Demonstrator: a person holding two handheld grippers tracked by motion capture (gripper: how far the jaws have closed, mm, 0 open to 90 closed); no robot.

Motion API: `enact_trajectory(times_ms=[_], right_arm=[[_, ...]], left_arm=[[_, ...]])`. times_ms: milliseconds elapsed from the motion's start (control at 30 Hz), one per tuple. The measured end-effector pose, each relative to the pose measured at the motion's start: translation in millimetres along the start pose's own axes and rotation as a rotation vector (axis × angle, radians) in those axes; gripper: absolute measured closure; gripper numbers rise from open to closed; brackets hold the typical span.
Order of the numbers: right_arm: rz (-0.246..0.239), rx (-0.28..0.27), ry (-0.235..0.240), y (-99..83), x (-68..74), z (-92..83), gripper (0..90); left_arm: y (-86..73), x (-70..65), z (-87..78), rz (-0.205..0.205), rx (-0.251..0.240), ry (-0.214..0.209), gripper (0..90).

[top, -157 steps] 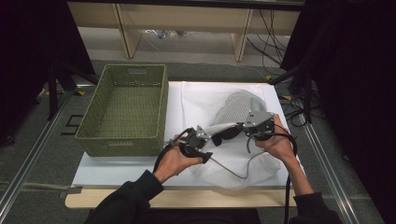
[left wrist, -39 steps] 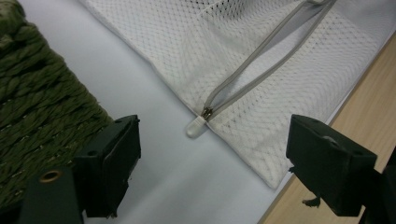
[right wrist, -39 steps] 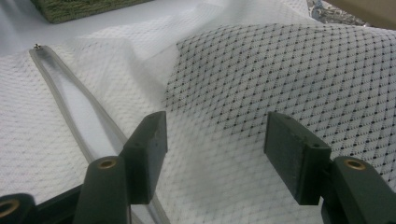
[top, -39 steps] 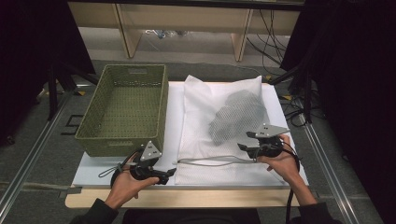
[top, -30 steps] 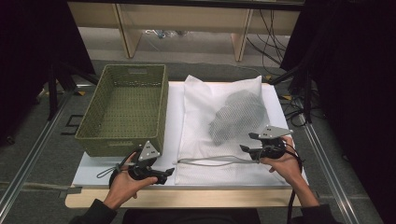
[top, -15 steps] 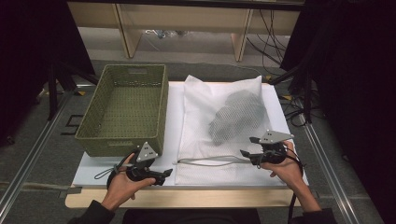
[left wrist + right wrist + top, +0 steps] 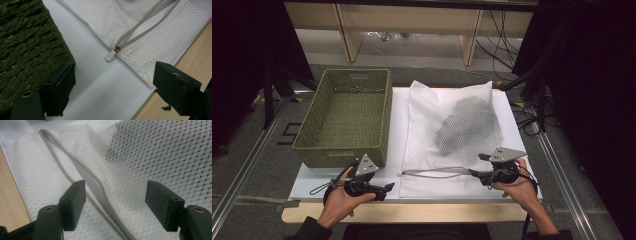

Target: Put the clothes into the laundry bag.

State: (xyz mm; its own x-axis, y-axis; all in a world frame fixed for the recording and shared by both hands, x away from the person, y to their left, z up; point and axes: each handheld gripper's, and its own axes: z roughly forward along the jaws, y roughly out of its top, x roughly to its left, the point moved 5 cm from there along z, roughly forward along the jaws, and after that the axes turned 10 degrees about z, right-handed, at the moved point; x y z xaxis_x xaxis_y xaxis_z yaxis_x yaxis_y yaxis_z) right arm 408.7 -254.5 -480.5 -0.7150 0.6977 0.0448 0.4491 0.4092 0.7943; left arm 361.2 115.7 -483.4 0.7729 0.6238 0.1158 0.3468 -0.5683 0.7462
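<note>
White mesh makes up the laundry bag [image 7: 447, 135], which lies flat on the white board [image 7: 312, 182] covering the wooden table [image 7: 412, 214], with a dark bundle of clothing [image 7: 467, 125] showing through the netting toward its far right part. Its grey zipper [image 7: 434, 172] runs along the near edge and stands partly open, the two tapes parted in a long narrow slit; the zipper's pull [image 7: 111, 54] sits at the left end, lying on the board just past the bag's corner. My right tongs [image 7: 477, 174] rest at the right end of that zipper. In the right gripper view their jaws stand wide apart over the netting, with the zipper tape [image 7: 92, 182] passing between them nearer the left jaw, and neither pad presses on it: released, the jaws having just been opening. My left tongs [image 7: 388, 189] lie low on the board near the front edge, just left of the bag's near left corner. In the left gripper view their jaws also stand wide apart with bare board between them, grasping nothing. Beside the left jaw rises the woven wall of the green basket [image 7: 344, 117], which stands on the left part of the board, just beside the bag.
</note>
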Motion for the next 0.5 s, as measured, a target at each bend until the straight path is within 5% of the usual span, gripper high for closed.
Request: enact_trajectory(times_ms=[500], right_arm=[[0.023,0.019,-0.025,-24.6,8.2,-17.3,31.0]], left_arm=[[-3.7,-5.5,-4.3,-0.009,-0.012,-0.001,17.7]])
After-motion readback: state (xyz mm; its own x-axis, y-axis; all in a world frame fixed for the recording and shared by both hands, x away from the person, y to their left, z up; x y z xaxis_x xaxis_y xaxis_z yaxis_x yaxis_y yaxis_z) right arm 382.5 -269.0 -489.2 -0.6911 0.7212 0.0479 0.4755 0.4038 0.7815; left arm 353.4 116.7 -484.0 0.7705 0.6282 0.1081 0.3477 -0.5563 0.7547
